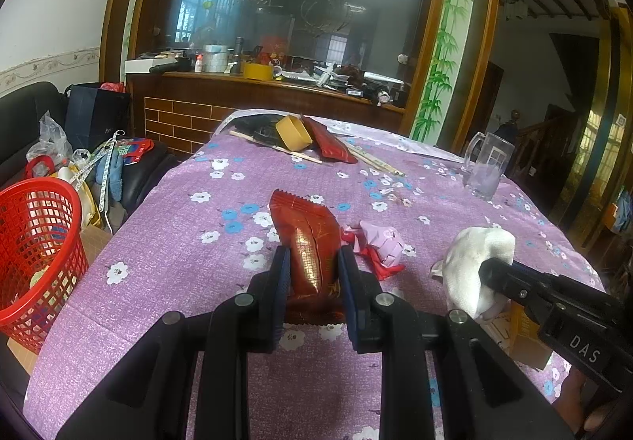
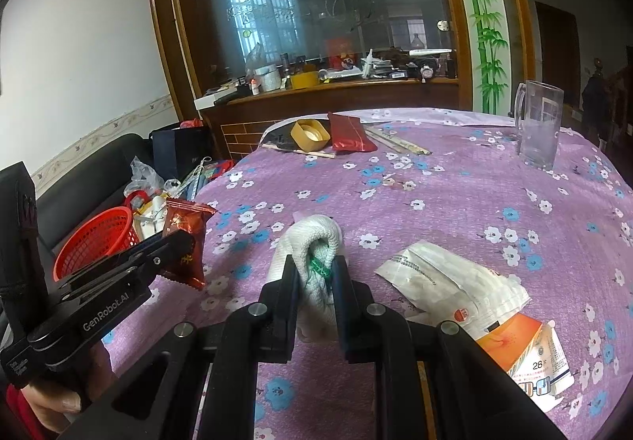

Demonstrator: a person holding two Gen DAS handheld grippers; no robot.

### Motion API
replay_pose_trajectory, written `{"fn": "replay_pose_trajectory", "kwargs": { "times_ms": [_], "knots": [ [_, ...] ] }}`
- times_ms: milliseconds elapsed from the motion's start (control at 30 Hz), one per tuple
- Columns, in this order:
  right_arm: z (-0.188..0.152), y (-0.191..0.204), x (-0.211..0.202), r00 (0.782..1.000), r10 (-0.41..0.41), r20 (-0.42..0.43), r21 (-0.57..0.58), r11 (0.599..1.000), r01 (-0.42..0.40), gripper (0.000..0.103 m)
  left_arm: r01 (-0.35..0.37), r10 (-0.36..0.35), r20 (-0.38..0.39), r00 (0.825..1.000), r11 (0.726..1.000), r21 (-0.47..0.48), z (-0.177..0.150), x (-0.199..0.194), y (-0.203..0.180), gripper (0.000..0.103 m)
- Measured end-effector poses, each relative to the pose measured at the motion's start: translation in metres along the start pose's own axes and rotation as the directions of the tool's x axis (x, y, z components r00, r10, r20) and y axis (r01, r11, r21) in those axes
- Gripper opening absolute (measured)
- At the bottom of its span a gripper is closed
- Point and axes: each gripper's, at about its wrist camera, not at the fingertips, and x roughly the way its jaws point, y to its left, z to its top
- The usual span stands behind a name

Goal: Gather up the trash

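Observation:
My left gripper (image 1: 312, 262) is shut on a red and gold snack wrapper (image 1: 306, 238) and holds it above the purple flowered tablecloth (image 1: 178, 226). The wrapper also shows in the right wrist view (image 2: 186, 238). My right gripper (image 2: 314, 270) is shut on a white cloth wad (image 2: 316, 242) with green thread; it shows in the left wrist view too (image 1: 474, 258). A red mesh basket (image 1: 35, 254) stands off the table's left edge. A crumpled pink and red paper (image 1: 376, 246) lies on the cloth right of the left gripper.
A white paper bag (image 2: 447, 277) and an orange-white box (image 2: 526, 349) lie at the near right. At the far side are a yellow tape roll (image 2: 310, 135), a red packet (image 2: 350, 137), chopsticks (image 2: 395, 143) and a glass mug (image 2: 540, 125). A cluttered sofa (image 1: 23, 115) is left.

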Motion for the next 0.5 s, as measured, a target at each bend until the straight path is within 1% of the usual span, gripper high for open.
{"fn": "replay_pose_trajectory", "kwargs": {
  "times_ms": [500],
  "knots": [
    [0.0006,0.0023,0.0001,1.000,0.006,-0.003,-0.009,1.000,-0.006,0.018,0.001,-0.001,0.000,1.000,1.000,0.000,0.0000,0.0000,0.0009,0.023]
  ]
}}
